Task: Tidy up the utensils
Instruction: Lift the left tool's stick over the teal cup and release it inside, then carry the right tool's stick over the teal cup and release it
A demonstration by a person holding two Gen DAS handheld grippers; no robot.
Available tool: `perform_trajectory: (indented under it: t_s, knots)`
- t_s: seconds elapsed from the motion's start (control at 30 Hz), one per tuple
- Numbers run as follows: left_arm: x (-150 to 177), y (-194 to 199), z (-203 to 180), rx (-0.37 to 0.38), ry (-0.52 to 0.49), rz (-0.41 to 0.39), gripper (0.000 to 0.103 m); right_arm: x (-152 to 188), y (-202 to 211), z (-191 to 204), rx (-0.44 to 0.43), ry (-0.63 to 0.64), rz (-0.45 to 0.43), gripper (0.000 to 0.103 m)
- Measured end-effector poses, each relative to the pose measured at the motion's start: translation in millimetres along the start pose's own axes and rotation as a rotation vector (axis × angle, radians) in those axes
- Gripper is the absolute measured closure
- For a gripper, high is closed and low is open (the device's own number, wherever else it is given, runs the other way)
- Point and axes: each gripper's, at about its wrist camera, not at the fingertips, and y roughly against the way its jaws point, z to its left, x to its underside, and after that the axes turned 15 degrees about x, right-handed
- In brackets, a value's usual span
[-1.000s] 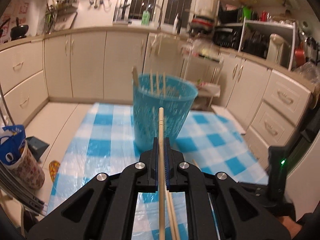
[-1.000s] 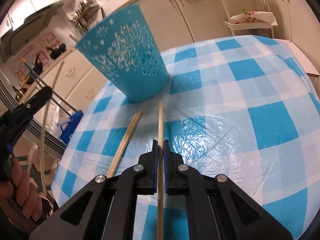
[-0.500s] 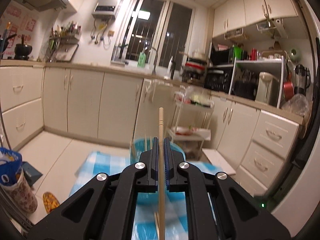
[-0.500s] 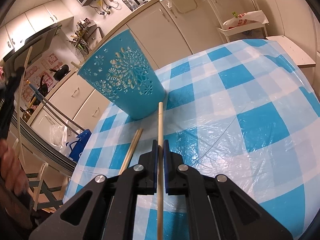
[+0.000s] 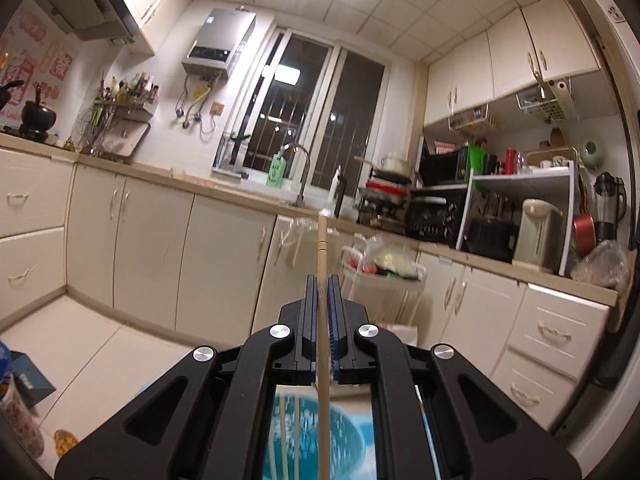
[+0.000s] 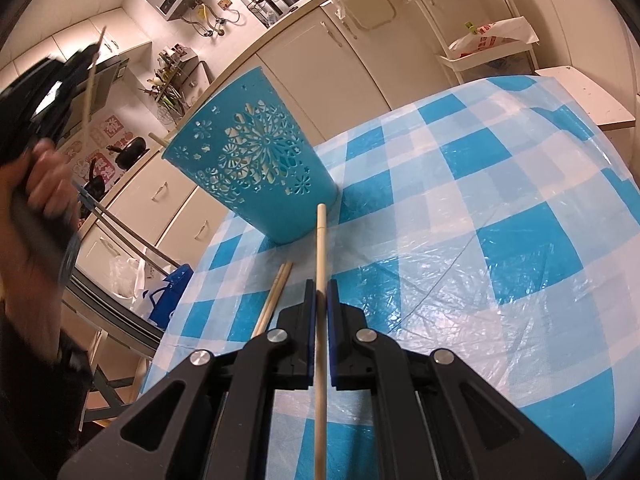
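Note:
My left gripper (image 5: 321,280) is shut on a wooden chopstick (image 5: 321,248) that points level toward the kitchen counter. Below it, behind the jaws, shows the rim of the blue cut-out basket (image 5: 344,432) with chopsticks standing in it. In the right wrist view my right gripper (image 6: 319,286) is shut on another chopstick (image 6: 320,240) whose tip nearly reaches the basket (image 6: 256,172) on the checked tablecloth (image 6: 480,240). Two loose chopsticks (image 6: 276,292) lie on the cloth left of my right jaws. The left gripper (image 6: 90,56), blurred, is held in a hand at the upper left, high above the basket.
Cream cabinets (image 5: 152,248), a sink with tap (image 5: 300,176) and a white trolley (image 5: 384,272) line the far wall. Appliances (image 5: 536,232) crowd the right counter. A blue bag (image 6: 166,296) sits on the floor left of the table.
My left gripper has risen with its chopstick and tilted up to level, so the basket has dropped to the bottom of its view. The right gripper has barely moved.

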Motion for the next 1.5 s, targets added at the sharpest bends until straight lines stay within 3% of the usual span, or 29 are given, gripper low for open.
perform_trajectory:
  t_s: [0.17, 0.37, 0.73, 0.93, 1.03, 1.1, 1.23, 1.37, 1.5]
  knots:
    - [10.2, -40.6, 10.8, -0.037, 0.006, -0.013, 0.098, -0.3, -0.2, -1.2, -0.01, -0.004, 0.0, 0.097]
    - [42.3, -67.4, 21.2, -0.083, 0.014, 0.034, 0.098, -0.2, -0.7, -1.8, -0.013, -0.008, 0.004, 0.097]
    - [79.2, -66.3, 31.9, -0.132, -0.006, 0.107, 0.098, -0.5, -0.5, -2.5, -0.014, -0.012, 0.005, 0.097]
    - [97.0, -63.3, 28.5, -0.127, -0.021, 0.203, 0.097, -0.4, 0.1, -4.2, -0.012, -0.018, 0.004, 0.097]
    - [96.3, -55.0, 26.6, -0.131, -0.017, 0.219, 0.086, 0.0, 1.8, -5.6, -0.012, -0.022, 0.002, 0.097]
    - [92.8, -41.1, 25.9, -0.146, -0.015, 0.213, 0.068, -0.3, 2.0, -6.2, -0.012, -0.024, 0.001, 0.097]
    - [84.8, -8.1, 22.5, -0.164, -0.024, 0.188, 0.055, -0.7, 3.0, -6.8, -0.013, -0.024, -0.003, 0.097]
    - [85.7, 39.3, 17.7, -0.213, -0.044, 0.174, 0.035, -1.6, 5.6, -5.9, -0.023, -0.022, -0.016, 0.097]
    - [112.9, 77.2, 25.0, -0.259, -0.008, 0.234, 0.025, -4.7, 12.8, -8.0, -0.046, -0.043, -0.041, 0.097]
